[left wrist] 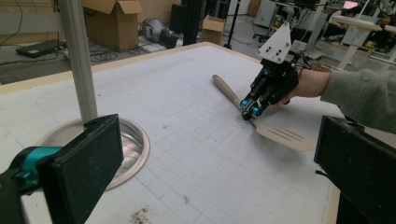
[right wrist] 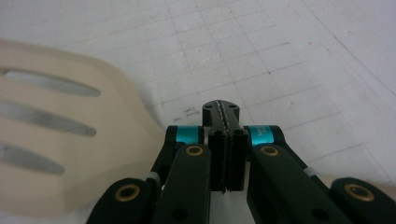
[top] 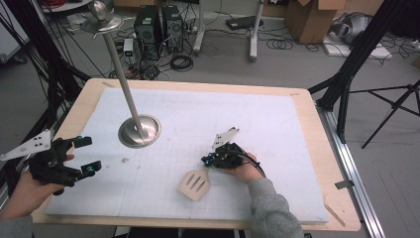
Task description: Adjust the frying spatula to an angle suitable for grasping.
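A pale wooden slotted spatula (top: 194, 184) lies flat on the white gridded mat (top: 277, 129), near the front middle. My right gripper (top: 205, 160) is shut, its jaws pressed together with nothing between them, directly over the spatula's neck. The right gripper view has the closed tips (right wrist: 222, 112) beside the slotted blade (right wrist: 56, 154). From the left gripper view the spatula (left wrist: 280, 135) runs under the right gripper (left wrist: 250, 111), its handle pointing away. My left gripper (top: 88, 155) hovers open and empty at the mat's left edge, jaws wide apart (left wrist: 219, 168).
A metal stand with a round base (top: 139, 131) and a tall leaning pole (top: 119, 74) sits left of centre on the mat, close to my left gripper (left wrist: 79, 60). The wooden table rim (top: 341, 198) borders the mat. Cables, computers and boxes lie on the floor beyond.
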Tool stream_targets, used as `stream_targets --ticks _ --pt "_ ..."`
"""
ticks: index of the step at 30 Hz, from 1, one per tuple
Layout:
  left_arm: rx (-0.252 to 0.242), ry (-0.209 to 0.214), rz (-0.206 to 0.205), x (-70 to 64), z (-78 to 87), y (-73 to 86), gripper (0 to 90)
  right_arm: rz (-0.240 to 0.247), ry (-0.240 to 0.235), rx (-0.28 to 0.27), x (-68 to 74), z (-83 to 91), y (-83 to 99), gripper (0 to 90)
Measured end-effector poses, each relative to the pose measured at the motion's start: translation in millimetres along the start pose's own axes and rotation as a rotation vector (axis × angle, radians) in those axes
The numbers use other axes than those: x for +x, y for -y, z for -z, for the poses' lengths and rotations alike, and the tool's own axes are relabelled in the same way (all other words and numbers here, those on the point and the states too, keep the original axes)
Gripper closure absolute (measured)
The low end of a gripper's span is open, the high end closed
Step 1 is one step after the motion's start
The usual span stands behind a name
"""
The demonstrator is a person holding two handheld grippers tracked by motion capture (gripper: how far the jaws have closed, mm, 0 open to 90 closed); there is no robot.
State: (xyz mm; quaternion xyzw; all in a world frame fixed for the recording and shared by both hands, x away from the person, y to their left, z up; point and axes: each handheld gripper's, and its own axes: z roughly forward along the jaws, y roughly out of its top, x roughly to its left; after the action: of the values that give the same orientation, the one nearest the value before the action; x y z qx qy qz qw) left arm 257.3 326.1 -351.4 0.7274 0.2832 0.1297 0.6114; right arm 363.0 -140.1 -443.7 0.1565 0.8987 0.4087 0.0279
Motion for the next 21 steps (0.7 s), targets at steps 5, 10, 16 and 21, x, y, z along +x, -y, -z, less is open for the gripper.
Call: stream_targets --ticks 5,10,16,21 --pt "0.002 0.012 0.0 1.4 -4.5 -0.8 1.8 -0.013 0.001 -0.017 1.4 7.8 5.9 90.0" --pt "0.006 0.023 0.001 2.6 -10.0 -1.3 1.8 -0.028 0.01 -0.018 2.8 12.1 9.8 90.0" --pt "0.008 0.035 -0.001 3.2 -15.3 -2.6 1.8 -0.035 0.011 -0.013 4.0 18.9 15.3 90.0" --pt "0.008 0.045 -0.001 4.1 -19.1 -3.5 1.8 -0.047 0.012 -0.015 6.2 24.3 20.5 90.0"
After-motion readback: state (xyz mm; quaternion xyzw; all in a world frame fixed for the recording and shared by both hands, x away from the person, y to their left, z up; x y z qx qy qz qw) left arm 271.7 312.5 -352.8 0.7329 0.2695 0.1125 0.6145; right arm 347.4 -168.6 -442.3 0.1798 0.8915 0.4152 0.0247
